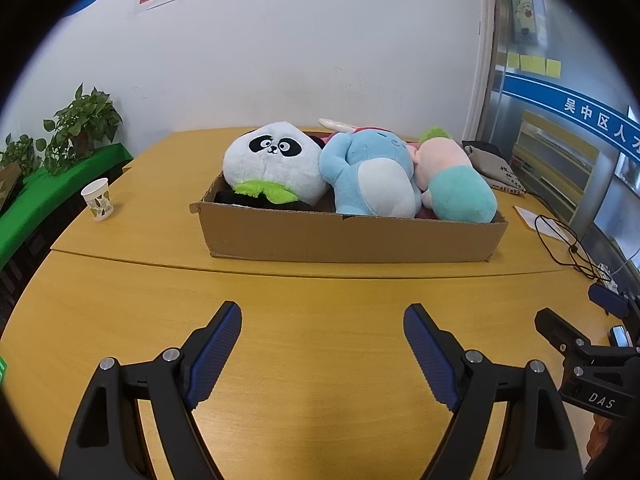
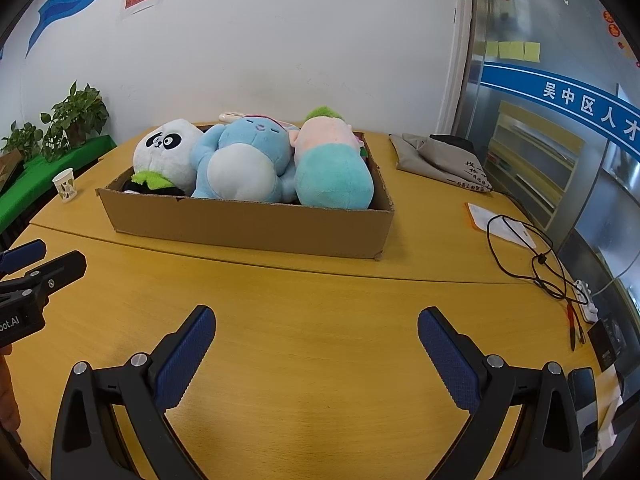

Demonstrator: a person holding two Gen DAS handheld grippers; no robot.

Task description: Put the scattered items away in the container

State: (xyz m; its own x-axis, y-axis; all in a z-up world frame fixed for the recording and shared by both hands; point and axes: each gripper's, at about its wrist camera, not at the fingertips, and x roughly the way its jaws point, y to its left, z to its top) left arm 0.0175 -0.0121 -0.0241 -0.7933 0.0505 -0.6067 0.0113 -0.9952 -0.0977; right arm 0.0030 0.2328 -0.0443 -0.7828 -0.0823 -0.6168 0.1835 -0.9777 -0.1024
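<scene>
A shallow cardboard box (image 1: 348, 236) (image 2: 248, 226) stands on the wooden table. In it lie a white panda plush (image 1: 268, 160) (image 2: 168, 152), a blue plush (image 1: 368, 176) (image 2: 240, 164) and a pink and teal plush (image 1: 452, 184) (image 2: 328, 168), side by side. My left gripper (image 1: 322, 320) is open and empty, well short of the box over bare table. My right gripper (image 2: 316, 324) is open and empty too, equally short of the box. The right gripper shows at the left wrist view's right edge (image 1: 576, 320); the left one shows at the right wrist view's left edge (image 2: 44, 260).
A paper cup (image 1: 98, 199) (image 2: 65, 186) stands left of the box. A grey cloth bag (image 1: 492, 168) (image 2: 444, 160), a paper sheet (image 2: 496, 220), black cables (image 2: 532, 252) and a power strip (image 2: 586, 300) lie to the right. Potted plants (image 1: 80, 124) stand at far left.
</scene>
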